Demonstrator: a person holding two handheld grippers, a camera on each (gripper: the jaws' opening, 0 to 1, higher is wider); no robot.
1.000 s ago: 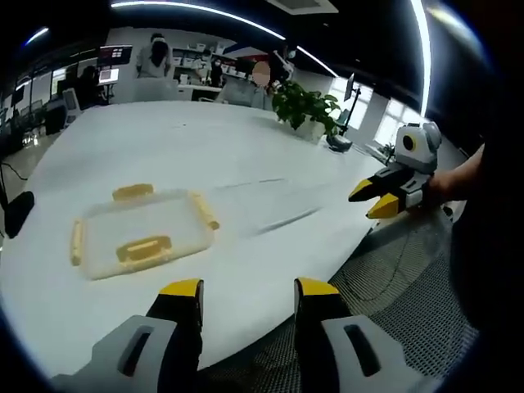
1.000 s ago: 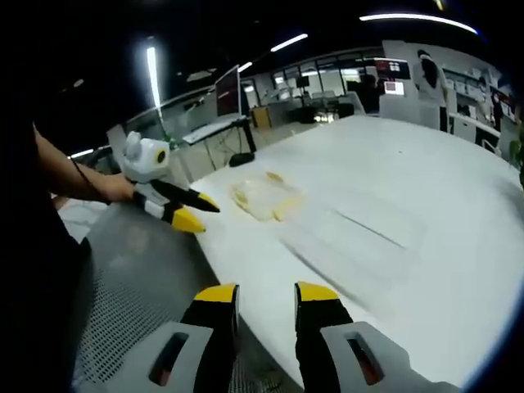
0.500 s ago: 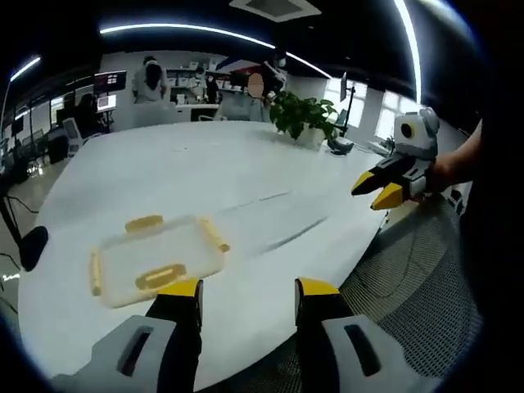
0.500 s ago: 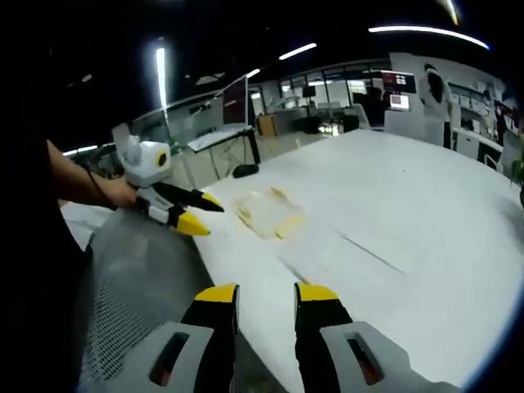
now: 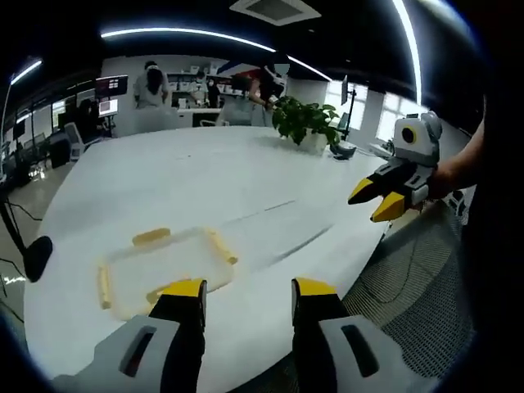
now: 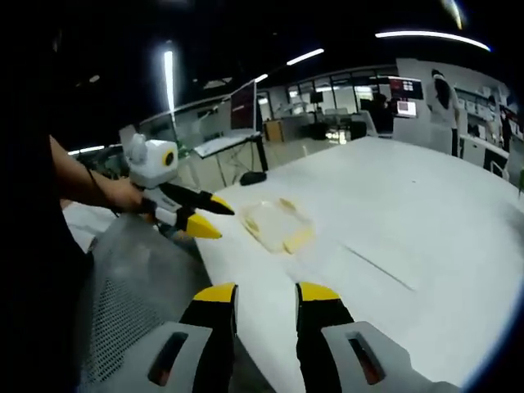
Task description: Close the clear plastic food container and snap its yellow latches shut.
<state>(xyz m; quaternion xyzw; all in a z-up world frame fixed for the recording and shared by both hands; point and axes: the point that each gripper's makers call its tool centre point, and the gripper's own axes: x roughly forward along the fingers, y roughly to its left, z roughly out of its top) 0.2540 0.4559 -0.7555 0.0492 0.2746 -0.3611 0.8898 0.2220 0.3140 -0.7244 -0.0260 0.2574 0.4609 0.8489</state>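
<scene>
In the left gripper view the clear plastic food container point(image 5: 164, 266) lies flat on the white counter point(image 5: 205, 180) in the lower left of the frame, its lid on, with yellow latches point(image 5: 151, 237) showing along its edges; one latch sits just above the left hand-held gripper point(image 5: 244, 288), whose yellow-tipped jaws rise from the bottom edge, spread apart and holding nothing. At the right of that frame the right hand-held gripper point(image 5: 378, 199) hangs over the counter's edge, its jaws parted and empty, gripped by a hand point(image 5: 442, 176). A potted plant point(image 5: 304, 121) stands on the counter in the upper middle. In the right gripper view the container point(image 6: 277, 226) sits left of centre on the counter point(image 6: 409, 221), and the left hand-held gripper point(image 6: 211, 217) hovers just to its left, jaws apart. The right hand-held gripper point(image 6: 266, 291) fills the bottom, released and empty.
</scene>
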